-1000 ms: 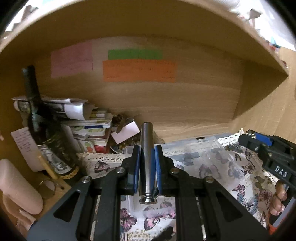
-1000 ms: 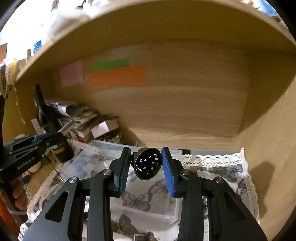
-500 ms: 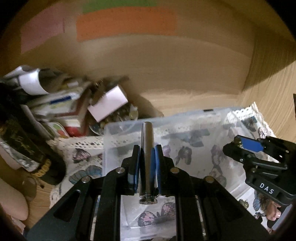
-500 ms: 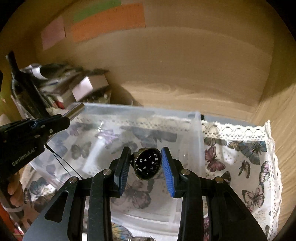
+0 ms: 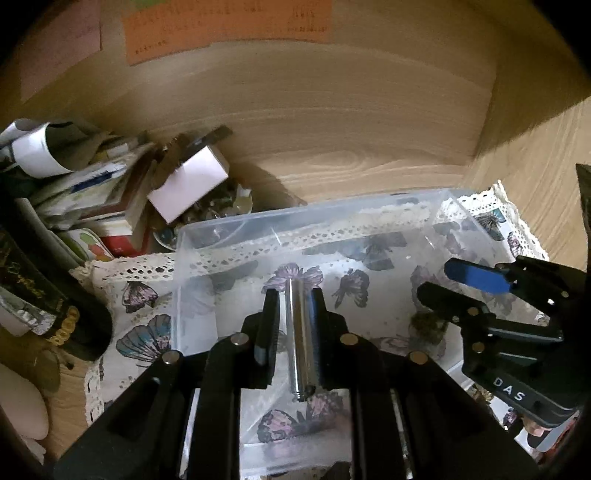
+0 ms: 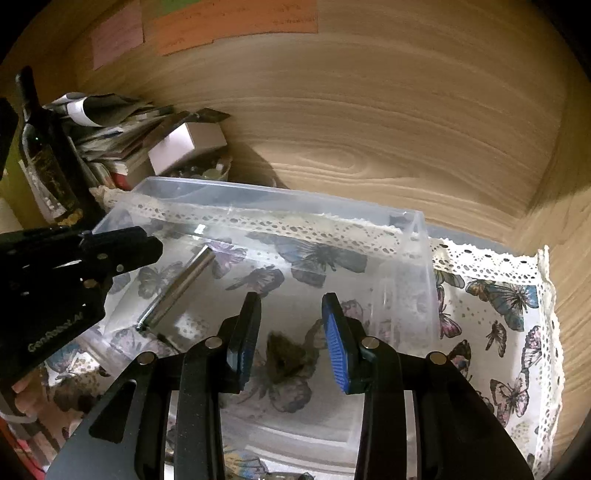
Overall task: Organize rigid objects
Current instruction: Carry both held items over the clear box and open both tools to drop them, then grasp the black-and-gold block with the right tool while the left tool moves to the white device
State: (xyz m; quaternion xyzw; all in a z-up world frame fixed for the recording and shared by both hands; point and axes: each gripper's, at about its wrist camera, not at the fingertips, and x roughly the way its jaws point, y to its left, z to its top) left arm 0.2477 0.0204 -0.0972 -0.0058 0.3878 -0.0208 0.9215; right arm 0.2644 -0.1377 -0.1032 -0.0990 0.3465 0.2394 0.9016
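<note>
1. Between the fingers of the right gripper nothing is held any more: half a second ago the jaws were pinched on a dark round object, and now they stand wide apart with that dark object blurred on the floor of the clear plastic bin directly below.
2. The left gripper has also let go. Its jaws, clamped on the metal cylinder a moment ago, are now spread, with a clear gap on the left side; in the right wrist view the cylinder lies slanted and free inside the bin, just beside the left gripper's tip.
3. Whether the cylinder has settled or is mid-drop I cannot tell.
4. My judgement: both rigid pieces have just been delivered into the bin, so this pair is done and both grippers are free to fetch more.
5. The bin sits on a butterfly-print cloth with a lace edge, whose pattern shows through the clear walls.
6. To the left stand a dark wine bottle, a heap of papers and books and a small white box.
7. Behind rises a wooden back panel carrying an orange note and a pink one; the setting looks like a desk alcove.
</note>
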